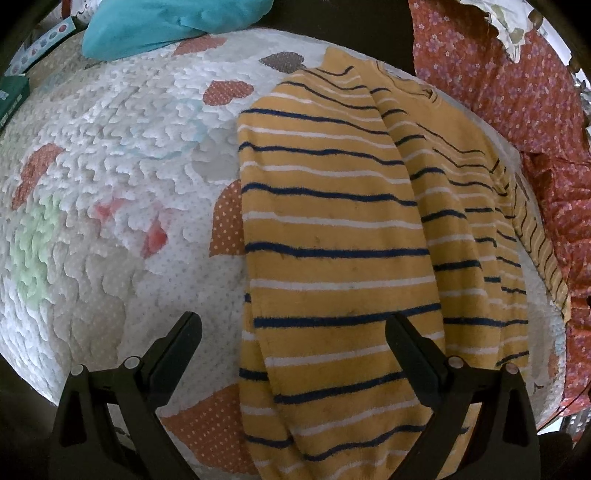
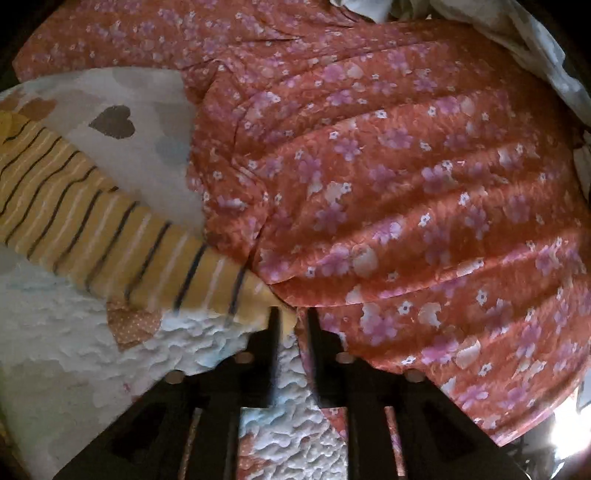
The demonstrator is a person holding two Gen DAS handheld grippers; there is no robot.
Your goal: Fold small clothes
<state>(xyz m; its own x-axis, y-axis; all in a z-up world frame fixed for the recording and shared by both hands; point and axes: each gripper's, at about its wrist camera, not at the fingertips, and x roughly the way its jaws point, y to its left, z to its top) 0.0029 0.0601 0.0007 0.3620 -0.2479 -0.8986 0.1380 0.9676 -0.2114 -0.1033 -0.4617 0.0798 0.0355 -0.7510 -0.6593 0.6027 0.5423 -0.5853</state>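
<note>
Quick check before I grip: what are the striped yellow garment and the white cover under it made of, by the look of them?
The striped yellow garment looks like a soft, fuzzy knit, perhaps terry or fleece: its navy stripes have fluffy edges and the finish is matte. The white cover looks like a quilted, padded cotton-type fabric: puckered stitched ridges, tiny printed dots and heart patches.

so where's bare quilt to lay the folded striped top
Free: the wide quilt stretch left of the striped top, below the teal cloth. Crowded: the right side, where the floral fabric meets the top's edge.
</note>
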